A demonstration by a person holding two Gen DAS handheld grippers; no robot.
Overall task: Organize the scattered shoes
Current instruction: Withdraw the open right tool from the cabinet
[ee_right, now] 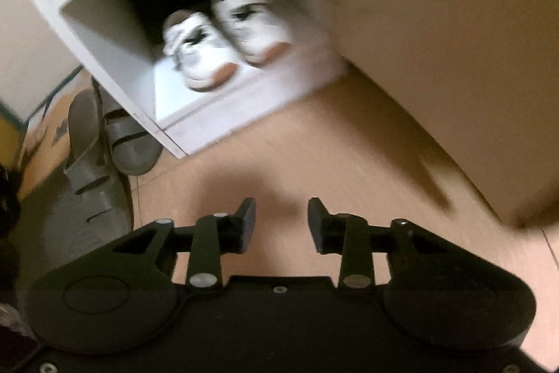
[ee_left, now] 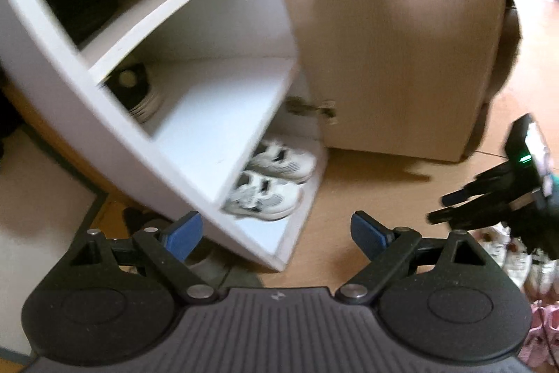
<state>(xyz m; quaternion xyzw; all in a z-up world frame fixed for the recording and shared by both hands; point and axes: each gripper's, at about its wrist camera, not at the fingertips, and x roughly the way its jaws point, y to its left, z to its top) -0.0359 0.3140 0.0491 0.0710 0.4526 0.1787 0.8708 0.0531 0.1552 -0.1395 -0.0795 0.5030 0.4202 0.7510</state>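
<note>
Your left gripper (ee_left: 276, 233) stood wide apart and your right gripper (ee_right: 281, 222) narrower, with a clear gap, both empty above the wooden floor (ee_left: 367, 184). Two white sneakers (ee_left: 272, 184) sat side by side on the bottom shelf of the white cabinet (ee_left: 104, 114) at frame centre. Two grey sandals (ee_right: 104, 142) lay at centre left in the right wrist view.

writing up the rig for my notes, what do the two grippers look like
The left gripper has a black ribbed body, two round side housings, black linkage arms with silver pivot pins, and blue pads. The right gripper is the same build, though blurred, with black pads. From the left camera, a green light shows on it.
</note>
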